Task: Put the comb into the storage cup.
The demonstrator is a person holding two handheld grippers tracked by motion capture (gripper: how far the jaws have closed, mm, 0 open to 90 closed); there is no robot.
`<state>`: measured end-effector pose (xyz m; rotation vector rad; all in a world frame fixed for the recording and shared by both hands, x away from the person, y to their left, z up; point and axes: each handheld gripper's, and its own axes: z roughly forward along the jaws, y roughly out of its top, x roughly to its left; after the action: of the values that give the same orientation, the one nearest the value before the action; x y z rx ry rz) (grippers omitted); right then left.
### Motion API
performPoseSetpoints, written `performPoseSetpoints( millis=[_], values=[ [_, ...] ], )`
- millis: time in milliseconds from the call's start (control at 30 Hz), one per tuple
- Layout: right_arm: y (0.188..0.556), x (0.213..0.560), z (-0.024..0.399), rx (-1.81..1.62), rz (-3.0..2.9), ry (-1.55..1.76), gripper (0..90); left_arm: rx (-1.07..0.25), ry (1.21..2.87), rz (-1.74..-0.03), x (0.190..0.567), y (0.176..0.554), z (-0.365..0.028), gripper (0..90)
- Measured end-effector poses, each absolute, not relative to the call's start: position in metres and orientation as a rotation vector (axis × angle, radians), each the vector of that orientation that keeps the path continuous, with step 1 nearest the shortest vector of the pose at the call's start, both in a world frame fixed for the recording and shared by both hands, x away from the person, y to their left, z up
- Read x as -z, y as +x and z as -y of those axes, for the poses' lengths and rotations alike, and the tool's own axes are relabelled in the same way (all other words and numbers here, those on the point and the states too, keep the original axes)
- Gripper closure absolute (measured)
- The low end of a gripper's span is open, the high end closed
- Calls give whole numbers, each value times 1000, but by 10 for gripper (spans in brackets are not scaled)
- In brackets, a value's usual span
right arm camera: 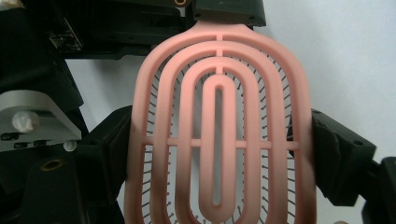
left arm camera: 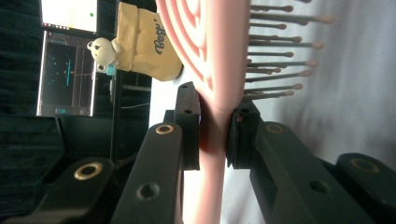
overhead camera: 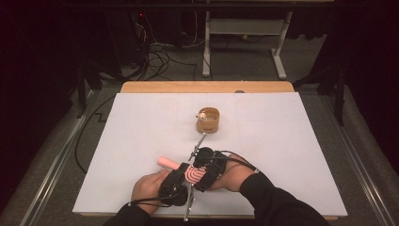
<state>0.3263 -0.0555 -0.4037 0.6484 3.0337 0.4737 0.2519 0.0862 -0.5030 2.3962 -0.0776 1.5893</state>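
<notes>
Both grippers hold one pink hairbrush (overhead camera: 192, 173) low over the near edge of the white table (overhead camera: 282, 141).

Left gripper (left arm camera: 215, 135) pinches the handle neck; right gripper (right arm camera: 219, 149) clamps the slotted head across its width, apparently steadying it for a handover. Farther off, mid-table, stands a small wooden tub (overhead camera: 208, 120) with a bear figure (overhead camera: 201, 115) on its rim.

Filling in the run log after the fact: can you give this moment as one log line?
left gripper: shut on pink hairbrush neck | right gripper: shut across its head | yellow container: behind, untouched
</notes>
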Motion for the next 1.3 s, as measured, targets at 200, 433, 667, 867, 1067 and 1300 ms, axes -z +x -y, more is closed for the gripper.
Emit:
performPoseSetpoints(
  millis=[200,433,667,867,1067,1300],
  values=[
    [327,403,56,-474,-3039,643,190,-1588,2393,76,503,252,-86,775],
    [328,402,59,-458,-3031,641,152,-1586,2396,69,503,252,-87,782],
    [329,403,60,-426,-3031,649,62,-1583,2389,68,502,252,-88,782],
    [329,404,61,-400,-3014,657,0,-1573,2373,61,503,252,-88,782],
    [329,403,63,-396,-3015,650,1,-1578,2369,57,503,253,-88,783],
    [327,400,69,-397,-3015,648,1,-1577,2370,48,503,253,-89,782]
  ],
)
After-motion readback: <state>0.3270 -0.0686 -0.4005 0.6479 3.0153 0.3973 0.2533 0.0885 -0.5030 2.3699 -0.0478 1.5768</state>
